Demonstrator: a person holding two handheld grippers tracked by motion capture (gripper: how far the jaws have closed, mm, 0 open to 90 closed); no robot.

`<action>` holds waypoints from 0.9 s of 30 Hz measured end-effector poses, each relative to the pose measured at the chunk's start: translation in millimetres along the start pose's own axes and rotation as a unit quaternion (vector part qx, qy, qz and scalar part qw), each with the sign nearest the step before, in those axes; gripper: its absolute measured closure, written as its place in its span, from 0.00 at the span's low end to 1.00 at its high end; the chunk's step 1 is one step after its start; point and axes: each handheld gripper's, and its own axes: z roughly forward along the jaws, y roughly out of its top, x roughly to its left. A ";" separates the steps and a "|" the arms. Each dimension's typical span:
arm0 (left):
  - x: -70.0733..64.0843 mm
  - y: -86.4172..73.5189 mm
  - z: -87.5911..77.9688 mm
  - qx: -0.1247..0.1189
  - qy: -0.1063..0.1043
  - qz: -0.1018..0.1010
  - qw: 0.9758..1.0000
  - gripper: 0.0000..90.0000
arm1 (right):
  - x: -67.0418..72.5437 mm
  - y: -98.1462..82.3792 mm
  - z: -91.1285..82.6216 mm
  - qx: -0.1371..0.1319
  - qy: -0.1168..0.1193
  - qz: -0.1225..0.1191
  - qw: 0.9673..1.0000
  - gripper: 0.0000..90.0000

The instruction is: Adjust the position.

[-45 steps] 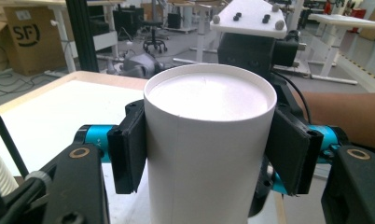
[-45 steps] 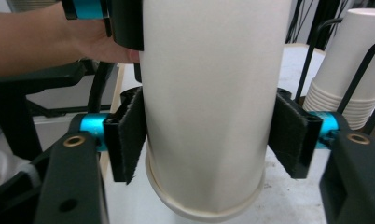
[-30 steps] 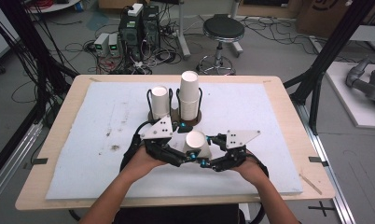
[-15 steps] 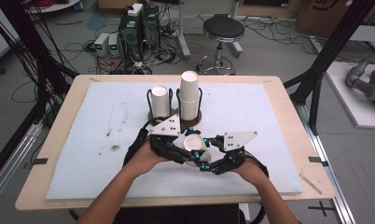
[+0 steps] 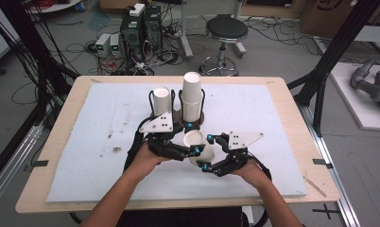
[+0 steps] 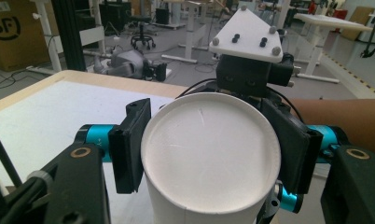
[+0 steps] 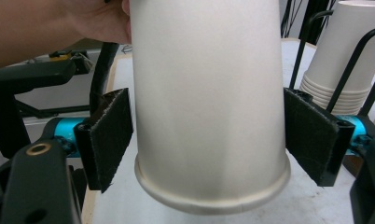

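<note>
While a white paper cup is held on its side above the middle of the table, near the front edge, it is squeezed by the left gripper, and the right gripper is set around it from the other side. Behind it, two stacks of cups are kept in a wire rack. From the left gripper view, the cup's flat bottom is seen pressed between the two black pads. From the right gripper view, the cup's wall is seen between pads that have just been opened wider and are not touching it.
</note>
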 end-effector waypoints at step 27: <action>-4.7 2.6 -2.5 0.078 -0.011 0.053 0.995 0.31 | 1.7 1.1 -2.6 0.052 0.009 -0.044 0.998 0.42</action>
